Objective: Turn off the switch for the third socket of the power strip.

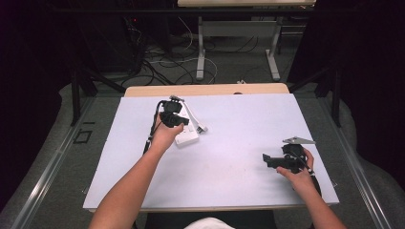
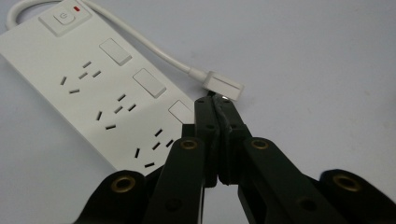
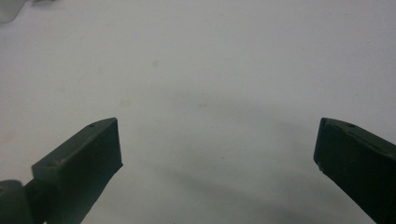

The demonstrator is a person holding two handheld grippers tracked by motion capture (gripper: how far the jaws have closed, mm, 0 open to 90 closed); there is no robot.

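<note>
A white power strip (image 1: 187, 137) (image 2: 93, 88) with several sockets and a red-lit switch lies on the pale table (image 1: 243, 119), left of centre. Its white cable (image 2: 149, 46) curls round to a flat white plug (image 1: 201, 128) (image 2: 226, 84). My left gripper (image 1: 186, 122) (image 2: 214, 99) is shut, hovering over the strip's near end with its tips right at the plug; nothing shows between the jaws. My right gripper (image 1: 265, 158) (image 3: 217, 149) is open over bare table at the right, pointing left, with nothing between its fingers.
A black cable (image 1: 152, 131) trails from the left gripper off the table's left side. Beyond the far edge stand another table's metal legs (image 1: 200, 52) and floor cables (image 1: 162, 67). The table's front edge (image 1: 210, 208) runs close to the person.
</note>
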